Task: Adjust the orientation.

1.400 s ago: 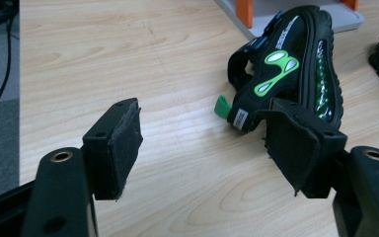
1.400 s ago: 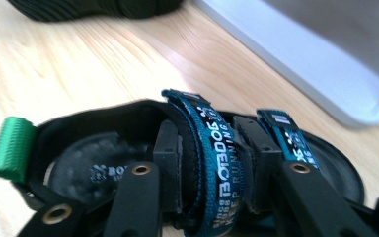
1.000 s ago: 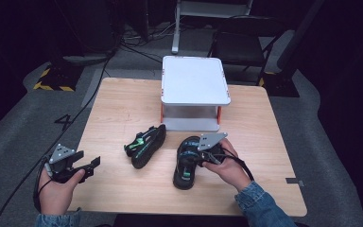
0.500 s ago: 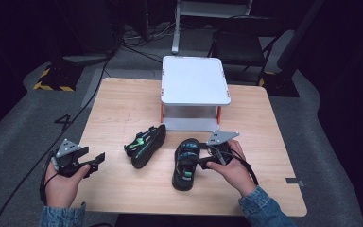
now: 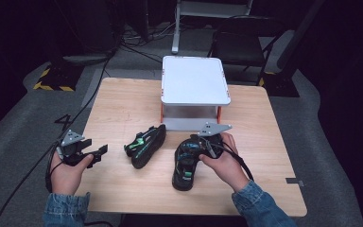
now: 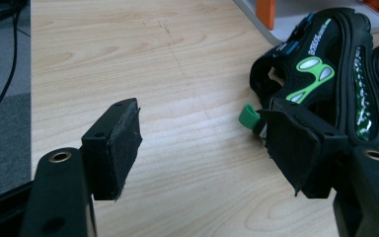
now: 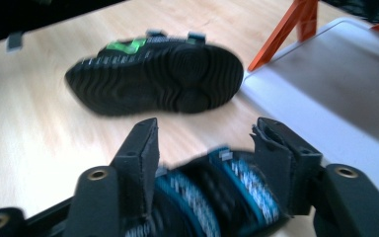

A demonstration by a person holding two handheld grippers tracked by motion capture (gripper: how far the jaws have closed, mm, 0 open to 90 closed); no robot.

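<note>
Looks like a pick-up of the blue sandal (image 5: 185, 163), lying flat on the table (image 5: 123, 104) just in front of the rack (image 5: 194, 80), with the green sandal (image 5: 145, 145) tipped on its side right next to it.

Right gripper (image 5: 203, 144) straddling the blue sandal's rear end, jaws just been narrowing with the straps in between. Too blurry in the right gripper view to say whether the pads bite yet. Best to get both pads square on the sole edges, not just the soft straps, before lifting. Otherwise probably a droop or a slip. Worth lifting straight up too, clear of the rack leg.

Right hand low, wrist bent, gripper pointing toward the rack. Left gripper (image 5: 101, 151) held level near the table's left edge, jaws wide apart with nothing in them, aimed at the green sandal and well short of it.
</note>
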